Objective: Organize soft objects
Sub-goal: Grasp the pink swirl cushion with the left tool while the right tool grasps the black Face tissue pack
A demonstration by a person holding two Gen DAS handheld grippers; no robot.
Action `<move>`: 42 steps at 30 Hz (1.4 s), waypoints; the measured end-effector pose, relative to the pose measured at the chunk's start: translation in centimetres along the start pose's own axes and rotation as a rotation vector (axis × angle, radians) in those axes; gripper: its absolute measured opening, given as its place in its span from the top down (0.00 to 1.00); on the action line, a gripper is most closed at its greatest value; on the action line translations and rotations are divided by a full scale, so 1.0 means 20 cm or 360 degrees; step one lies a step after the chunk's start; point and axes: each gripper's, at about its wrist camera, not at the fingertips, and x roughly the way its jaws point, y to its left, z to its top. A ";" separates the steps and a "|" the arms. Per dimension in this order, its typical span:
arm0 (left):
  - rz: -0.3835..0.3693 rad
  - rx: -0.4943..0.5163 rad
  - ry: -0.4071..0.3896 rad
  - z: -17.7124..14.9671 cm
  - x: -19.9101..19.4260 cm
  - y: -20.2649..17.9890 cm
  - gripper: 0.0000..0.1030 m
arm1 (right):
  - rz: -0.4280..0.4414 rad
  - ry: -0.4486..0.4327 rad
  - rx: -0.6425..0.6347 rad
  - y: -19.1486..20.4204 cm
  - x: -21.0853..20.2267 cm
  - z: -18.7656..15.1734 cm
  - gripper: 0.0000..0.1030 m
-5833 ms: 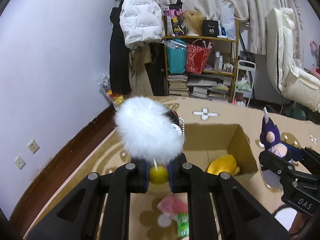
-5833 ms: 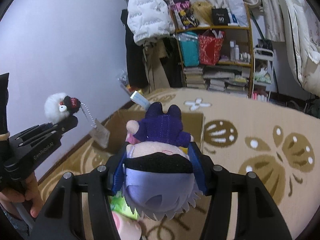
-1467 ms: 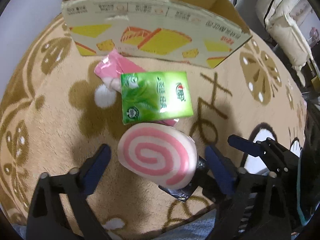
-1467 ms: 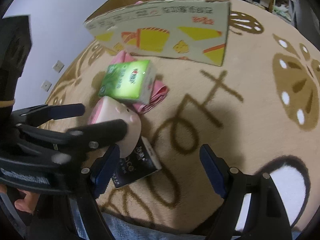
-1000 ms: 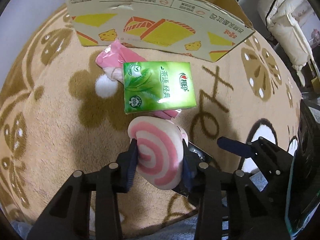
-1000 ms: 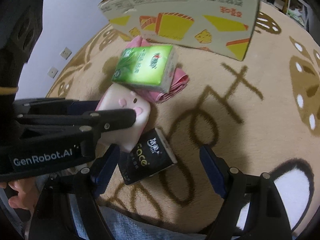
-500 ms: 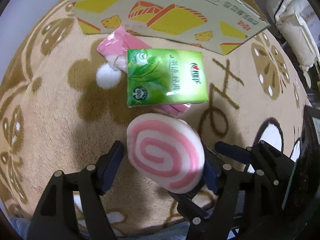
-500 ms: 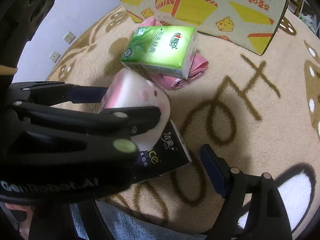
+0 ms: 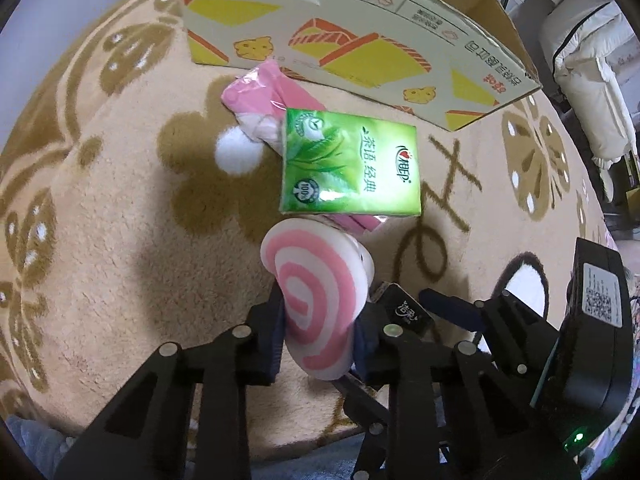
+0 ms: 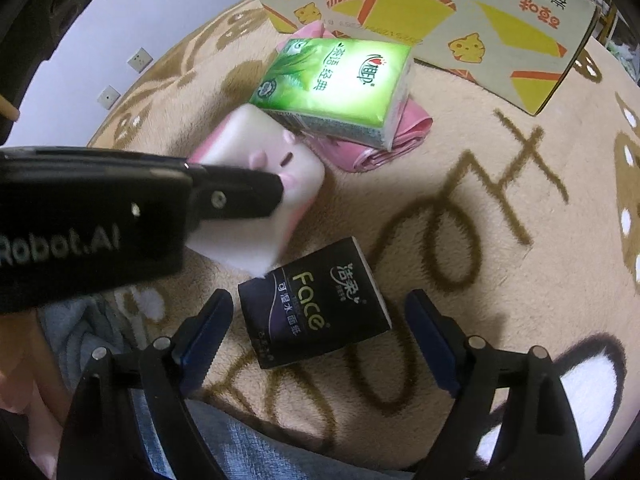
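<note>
Left gripper [image 9: 318, 334] jaws have just been closing and now pinch the pink-swirl squishy toy [image 9: 320, 300], pads pressing its two flat sides low down, toy visibly squashed narrow between them. Right gripper [image 10: 320, 330] jaws have just been opening, now wide and straddling the black tissue pack [image 10: 316, 302] on the carpet [image 10: 500, 240], pads clear of it on both sides, nothing held. Green tissue pack [image 9: 350, 162] lies just beyond the toy, resting on a pink plastic bag [image 9: 264, 88]; cardboard box [image 9: 360, 28] stands behind them, open side up. My read: the squishy is foam-light and very compliant, so the grip looks secure but it will bulge and could creep out if squeezed harder; a hold nearer its middle would be steadier. Black pack looks light, slick film wrap, soft core; best taken across its short sides at mid-length, with a firm close since the film can slip. Green pack is bulkier and would need near-full opening across its narrow width. Box is near, short carry.
</note>
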 end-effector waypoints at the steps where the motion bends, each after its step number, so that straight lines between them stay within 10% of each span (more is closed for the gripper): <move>1: 0.0008 -0.0002 -0.0006 0.00 -0.01 0.01 0.76 | 0.0004 -0.0001 0.0002 0.00 0.00 0.00 0.10; 17: 0.0283 -0.0149 -0.0137 0.02 -0.14 0.19 0.77 | -0.0069 0.0024 -0.0102 0.06 0.04 0.00 0.05; 26: 0.0320 -0.0159 -0.0194 0.03 -0.16 0.18 0.76 | -0.0127 -0.0030 -0.0050 0.05 0.03 0.00 0.30; 42: 0.0388 -0.0136 -0.0440 0.06 -0.38 0.14 0.76 | -0.0309 -0.0370 -0.0083 0.09 -0.19 -0.02 0.31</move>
